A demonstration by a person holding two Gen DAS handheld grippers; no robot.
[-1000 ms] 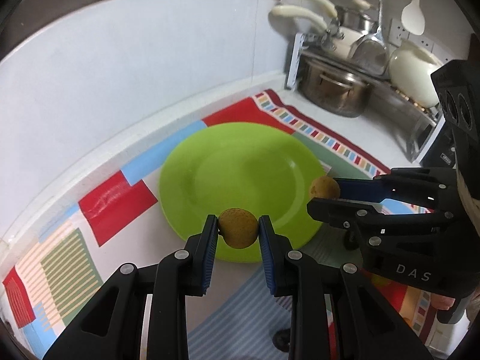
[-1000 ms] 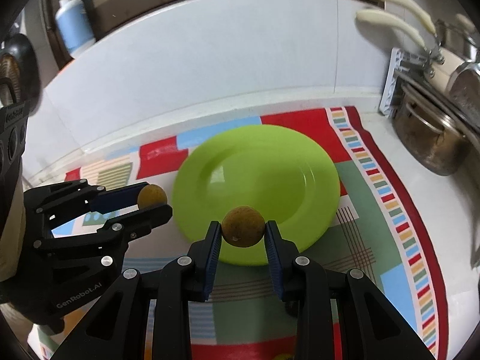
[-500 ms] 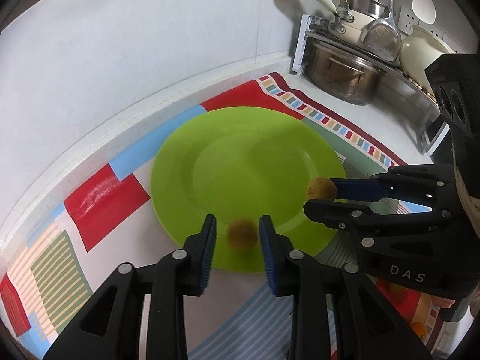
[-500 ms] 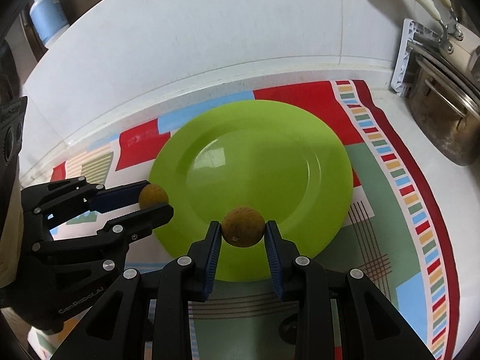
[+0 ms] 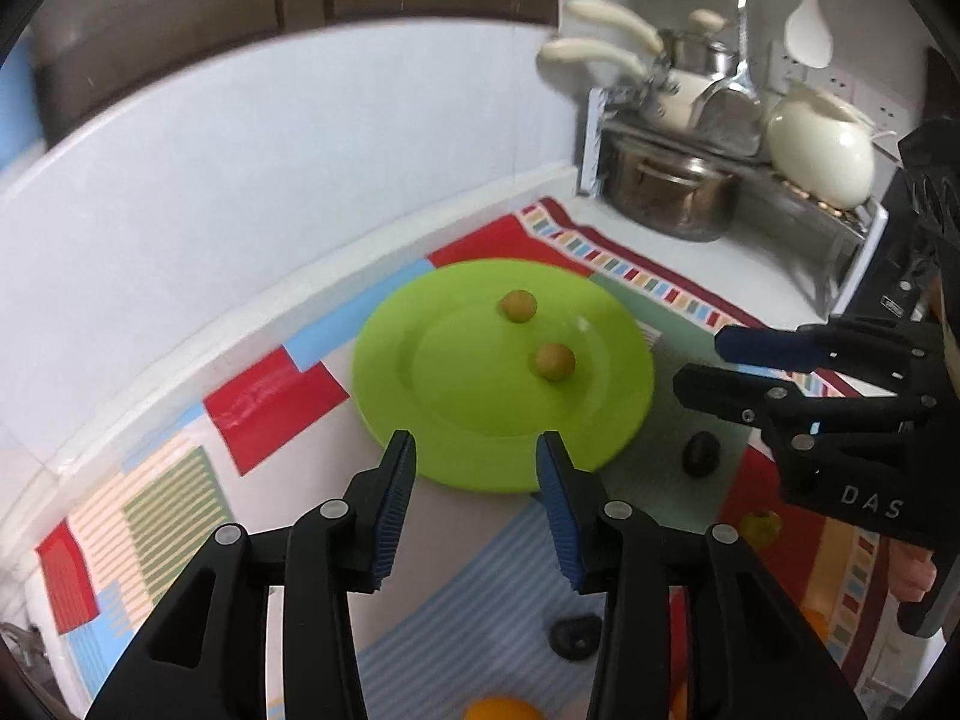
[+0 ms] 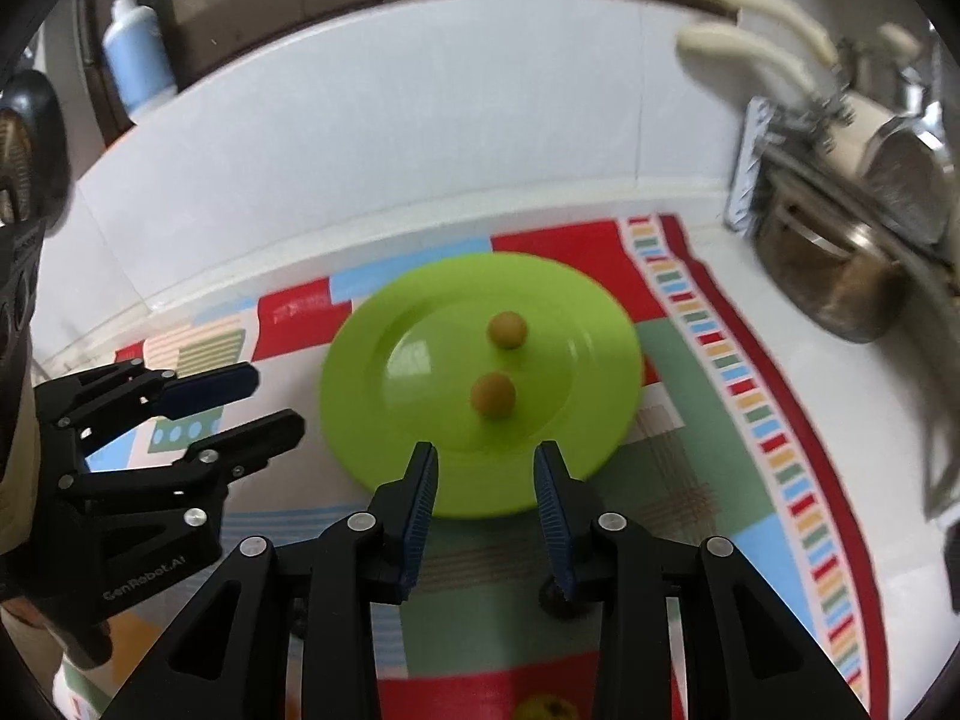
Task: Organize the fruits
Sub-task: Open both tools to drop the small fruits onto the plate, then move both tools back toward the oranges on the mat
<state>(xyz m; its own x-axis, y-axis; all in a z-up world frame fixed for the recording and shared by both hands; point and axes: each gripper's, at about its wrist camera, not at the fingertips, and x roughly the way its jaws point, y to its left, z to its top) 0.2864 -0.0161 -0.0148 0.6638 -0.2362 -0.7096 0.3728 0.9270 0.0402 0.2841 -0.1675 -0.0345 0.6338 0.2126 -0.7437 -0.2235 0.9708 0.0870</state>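
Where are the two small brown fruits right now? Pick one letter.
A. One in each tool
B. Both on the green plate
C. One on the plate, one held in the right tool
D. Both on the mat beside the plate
B: both small brown fruits lie apart on the green plate, while the left tool and right tool, whose jaws have just been opening, hold nothing.
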